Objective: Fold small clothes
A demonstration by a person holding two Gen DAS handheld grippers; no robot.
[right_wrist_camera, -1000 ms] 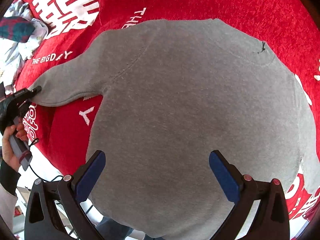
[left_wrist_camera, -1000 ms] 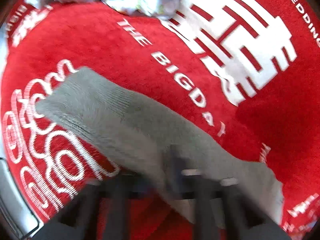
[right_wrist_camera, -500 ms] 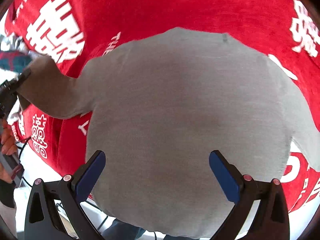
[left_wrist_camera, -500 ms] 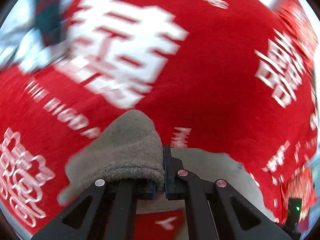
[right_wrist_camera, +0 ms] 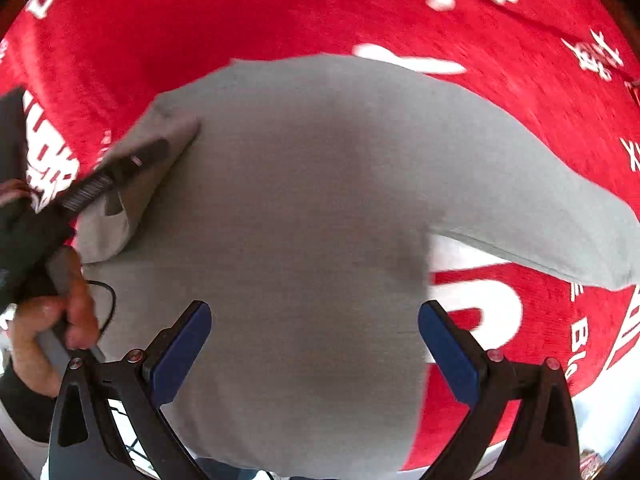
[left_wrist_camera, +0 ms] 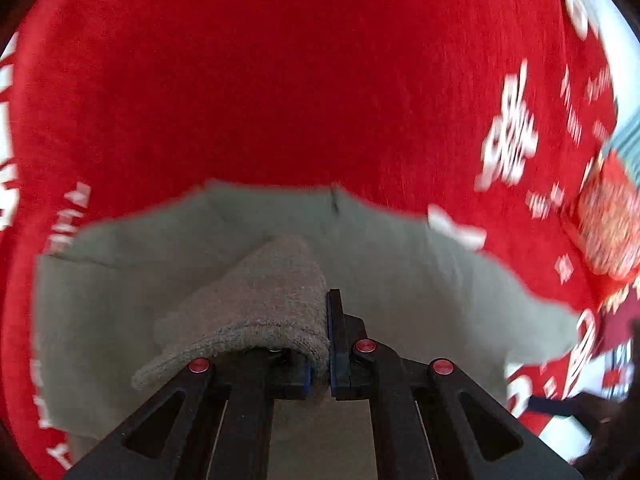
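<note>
The left gripper (left_wrist_camera: pixel 329 344) points steeply down, jaws clamped on a fold of grey cloth. In the right wrist view, a bare hand (right_wrist_camera: pixel 48 320) grips its handle at eight o'clock. The right gripper (right_wrist_camera: pixel 314 340) hangs with jaws spread wide, holding nothing.

I am looking down on a red cloth (left_wrist_camera: pixel 304 92) that is covering the whole work surface, and its white printed lettering (right_wrist_camera: pixel 584 332) and white symbols (left_wrist_camera: pixel 508 140) are showing blurred toward the edges. At the far right of the left view something red and patterned (left_wrist_camera: pixel 612 232) is lying, too blurred to identify.
</note>
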